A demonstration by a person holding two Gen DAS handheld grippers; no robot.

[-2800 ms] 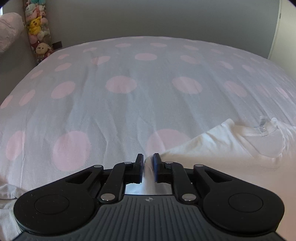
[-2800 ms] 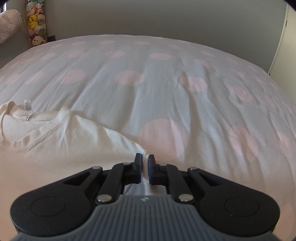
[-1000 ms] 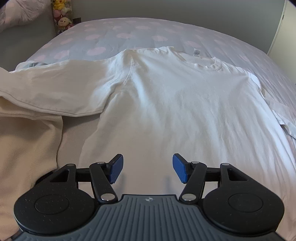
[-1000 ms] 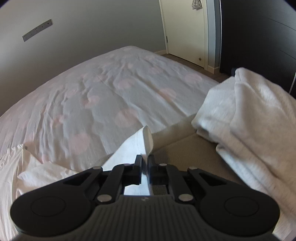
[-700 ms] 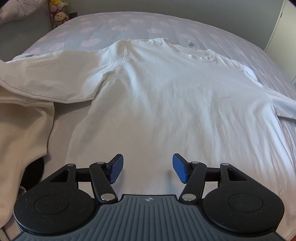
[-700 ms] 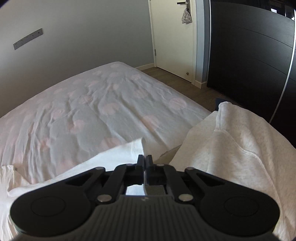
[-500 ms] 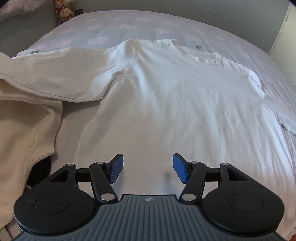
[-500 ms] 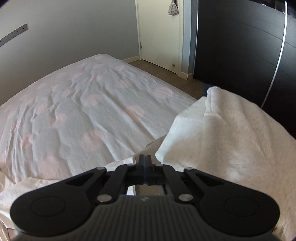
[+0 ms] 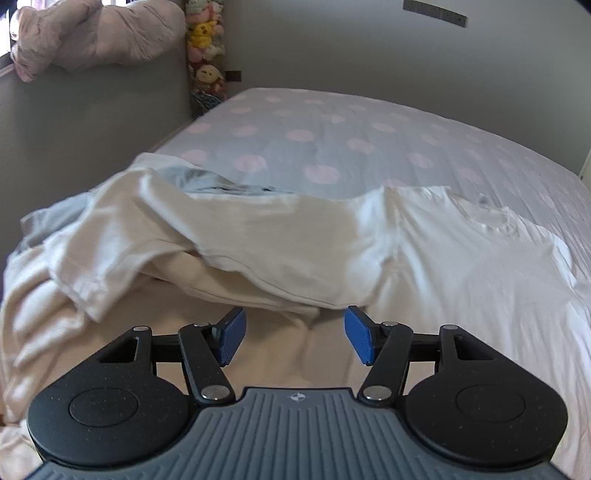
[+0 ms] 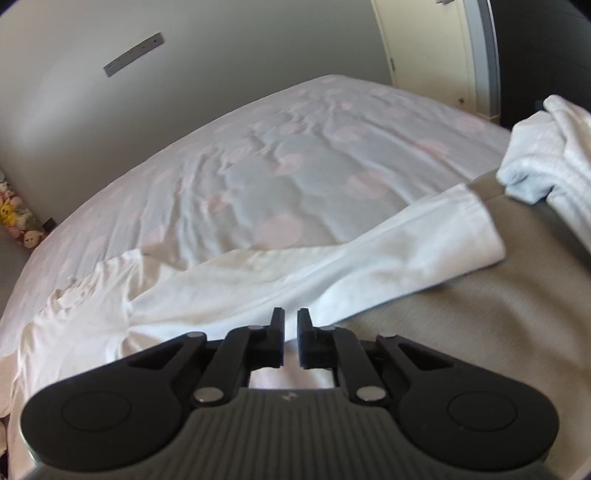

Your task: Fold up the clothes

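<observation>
A white long-sleeved shirt point(image 9: 461, 266) lies spread flat on the dotted bed sheet point(image 9: 332, 147), collar point(image 9: 495, 218) toward the far side. Its left sleeve point(image 9: 258, 236) drapes over a cream garment point(image 9: 280, 354). My left gripper point(image 9: 294, 321) is open with its blue pads wide apart, hovering over the cream garment just short of that sleeve's lower edge. In the right wrist view the other sleeve point(image 10: 369, 266) stretches out to the right, its cuff point(image 10: 476, 225) on the beige bed edge. My right gripper point(image 10: 290, 321) hovers beside this sleeve, its jaws a narrow gap apart and holding nothing.
A grey garment point(image 9: 207, 181) peeks from under the left sleeve. A grey headboard point(image 9: 92, 122) with a pink duvet point(image 9: 92, 33) and plush toys point(image 9: 205, 48) bounds the left. A white fleece garment point(image 10: 554, 162) lies at the bed's right edge, near a door point(image 10: 432, 48).
My right gripper let go of the right sleeve, which now lies stretched out, and its jaws parted slightly. My left gripper swung left from the shirt's hem toward the left sleeve, still open.
</observation>
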